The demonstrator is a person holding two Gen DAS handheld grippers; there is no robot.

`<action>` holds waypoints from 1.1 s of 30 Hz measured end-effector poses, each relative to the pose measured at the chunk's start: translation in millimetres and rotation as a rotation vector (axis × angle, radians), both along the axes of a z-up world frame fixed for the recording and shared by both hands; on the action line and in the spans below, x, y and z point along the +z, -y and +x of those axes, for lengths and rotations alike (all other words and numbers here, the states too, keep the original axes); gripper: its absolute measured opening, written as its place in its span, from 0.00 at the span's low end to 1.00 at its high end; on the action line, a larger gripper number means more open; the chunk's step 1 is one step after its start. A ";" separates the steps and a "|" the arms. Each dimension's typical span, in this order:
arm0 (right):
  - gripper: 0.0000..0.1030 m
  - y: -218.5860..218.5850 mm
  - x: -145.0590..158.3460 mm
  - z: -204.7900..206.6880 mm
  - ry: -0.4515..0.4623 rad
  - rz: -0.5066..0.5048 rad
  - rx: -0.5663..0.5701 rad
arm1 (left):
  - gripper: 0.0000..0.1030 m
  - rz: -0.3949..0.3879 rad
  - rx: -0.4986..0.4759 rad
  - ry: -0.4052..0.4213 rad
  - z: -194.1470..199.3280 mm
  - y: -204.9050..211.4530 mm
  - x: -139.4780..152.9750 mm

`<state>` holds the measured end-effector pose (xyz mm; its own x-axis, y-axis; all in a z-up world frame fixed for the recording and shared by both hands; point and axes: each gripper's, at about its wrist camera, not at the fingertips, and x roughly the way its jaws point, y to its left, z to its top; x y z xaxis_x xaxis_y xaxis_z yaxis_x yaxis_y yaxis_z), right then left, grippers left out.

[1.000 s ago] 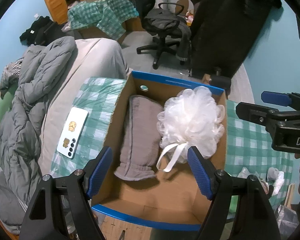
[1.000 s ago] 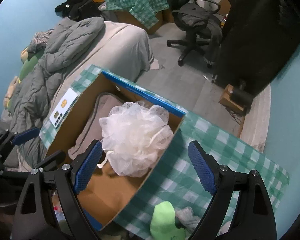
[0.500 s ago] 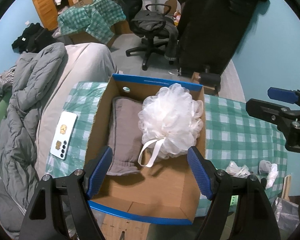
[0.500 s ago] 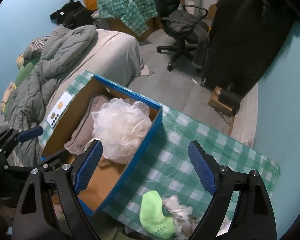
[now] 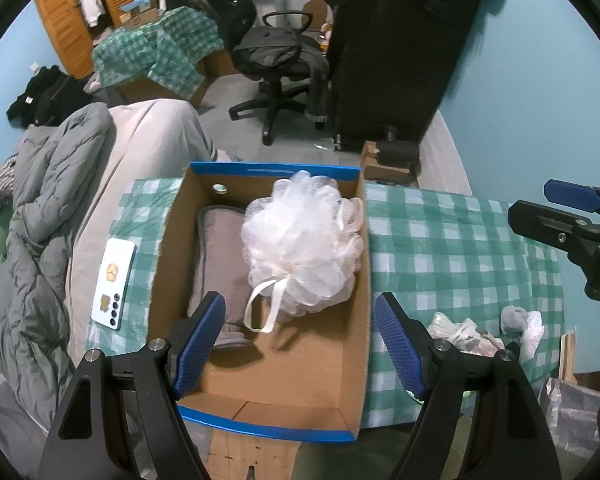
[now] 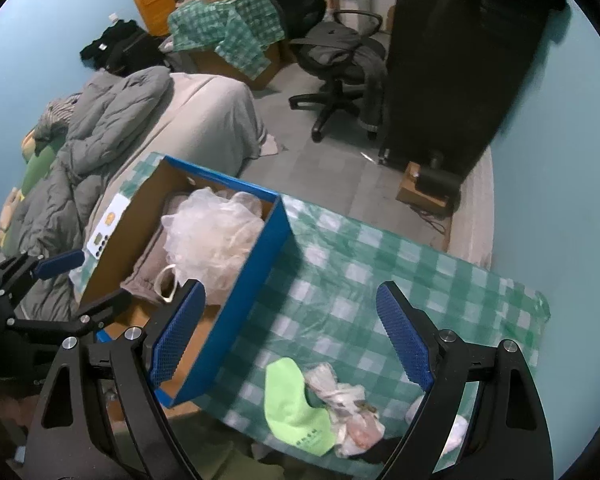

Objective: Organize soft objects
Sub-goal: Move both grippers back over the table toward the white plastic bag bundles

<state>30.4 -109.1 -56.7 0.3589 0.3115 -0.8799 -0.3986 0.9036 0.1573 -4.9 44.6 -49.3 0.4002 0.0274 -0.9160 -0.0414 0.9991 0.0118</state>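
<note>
A blue-edged cardboard box stands on the green checked tablecloth. Inside lie a folded grey towel and a white mesh bath pouf. My left gripper hangs open above the box's near half, nothing between its fingers. My right gripper is open over the cloth just right of the box. Below it lie a lime green sock and a crumpled white plastic bag. A grey and white sock lies near the table's edge.
A white phone lies on the cloth left of the box. A bed with a grey quilt borders the table on the left. Beyond are an office chair and a tall black cover.
Both grippers have pulled back and rightward: the box now sits farther away and more to the left in each view. More tablecloth, the sock and the bag have come into sight.
</note>
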 end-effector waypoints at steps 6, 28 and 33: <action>0.85 29.4 0.8 -7.1 -0.008 -0.006 -0.067 | 0.76 -0.005 -0.046 -0.008 0.7 19.6 -2.2; 0.85 141.8 -19.4 -42.7 -0.098 -0.034 -0.303 | 0.76 -0.002 -0.329 -0.122 4.9 115.2 -45.9; 0.85 163.5 -29.9 -51.6 -0.119 -0.040 -0.361 | 0.76 0.053 -0.422 -0.130 4.9 135.2 -63.7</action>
<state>-21.2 -272.6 -86.6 0.3342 0.1487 -0.9307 -0.0349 0.9888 0.1454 0.0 -90.5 -113.0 0.2682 -0.0657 -0.9611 0.3747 0.9262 0.0412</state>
